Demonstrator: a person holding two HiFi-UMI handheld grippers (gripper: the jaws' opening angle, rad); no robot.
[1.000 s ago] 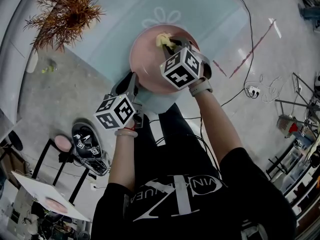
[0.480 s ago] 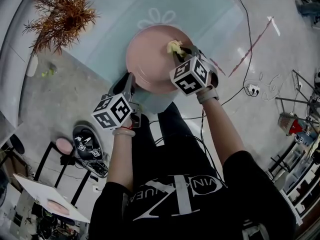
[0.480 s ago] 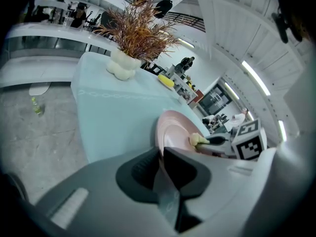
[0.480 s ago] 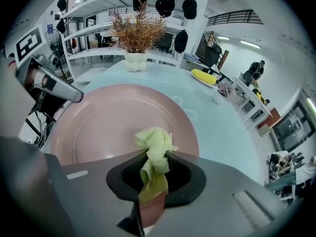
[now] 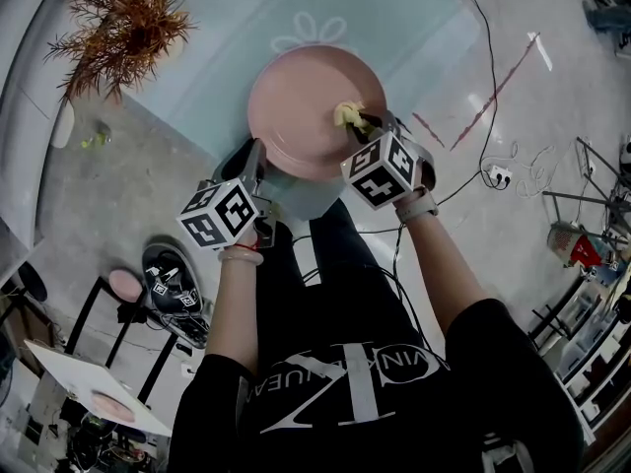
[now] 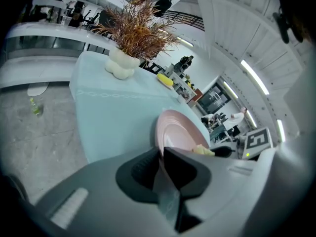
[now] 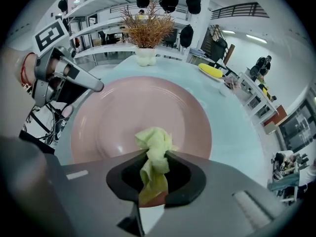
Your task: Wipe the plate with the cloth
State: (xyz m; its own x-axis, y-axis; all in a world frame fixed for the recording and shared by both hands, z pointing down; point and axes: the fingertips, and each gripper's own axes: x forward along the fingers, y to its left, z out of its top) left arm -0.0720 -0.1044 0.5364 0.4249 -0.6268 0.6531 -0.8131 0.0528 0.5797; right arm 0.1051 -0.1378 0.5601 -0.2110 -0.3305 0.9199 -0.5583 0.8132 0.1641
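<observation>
Jaws of the left gripper are pressed together on the near left rim of the pink plate, pinching it. At the plate's near right side, the right gripper has its jaws squeezed on the yellow-green cloth. The cloth is scrunched up into a thin bunch. Its long way runs along the jaws, from the gripper out toward the plate's middle. Its puffy end points forward, over the plate's right part, just inside the rim. I cannot tell if it quite touches the plate. The plate is round and lies flat, open side up, on a pale blue table, close to the table corner nearest the person. Past the plate, off to its far left, a dry brown plant stands in a white pot on the same table.
</observation>
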